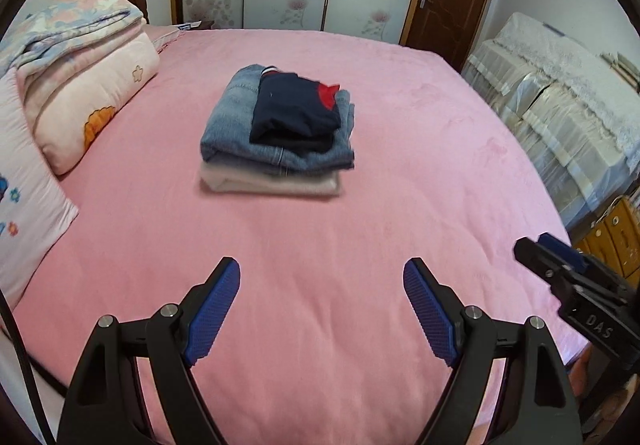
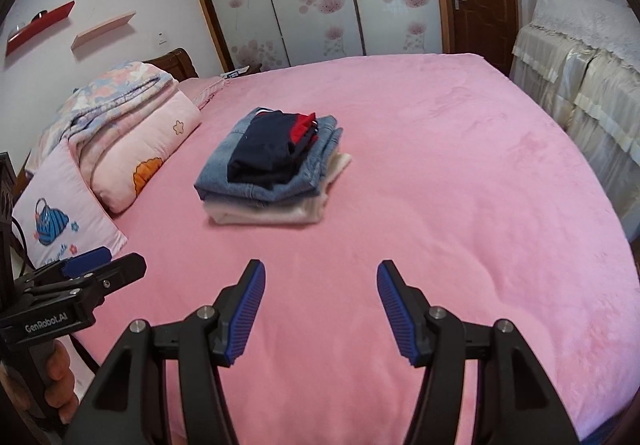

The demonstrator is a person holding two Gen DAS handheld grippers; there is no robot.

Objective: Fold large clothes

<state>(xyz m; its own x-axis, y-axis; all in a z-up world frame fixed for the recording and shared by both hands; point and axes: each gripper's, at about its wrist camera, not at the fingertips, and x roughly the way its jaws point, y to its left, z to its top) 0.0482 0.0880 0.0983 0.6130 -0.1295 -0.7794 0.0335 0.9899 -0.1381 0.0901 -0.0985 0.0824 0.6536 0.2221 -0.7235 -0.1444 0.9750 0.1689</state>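
Pink bed [image 1: 320, 245] carries folded clothes stack [image 1: 276, 133], quilts [image 1: 80, 85], pillow [image 1: 28, 173].

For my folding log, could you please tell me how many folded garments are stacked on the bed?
3 visible: a cream garment at the bottom, blue jeans in the middle, and a navy-and-red garment on top. Thinner items could be hidden between layers.

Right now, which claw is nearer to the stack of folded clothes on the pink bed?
Neither clearly. The left claw and the right claw both hover open over the pink bed, short of the stack of folded clothes, side by side at a similar distance.
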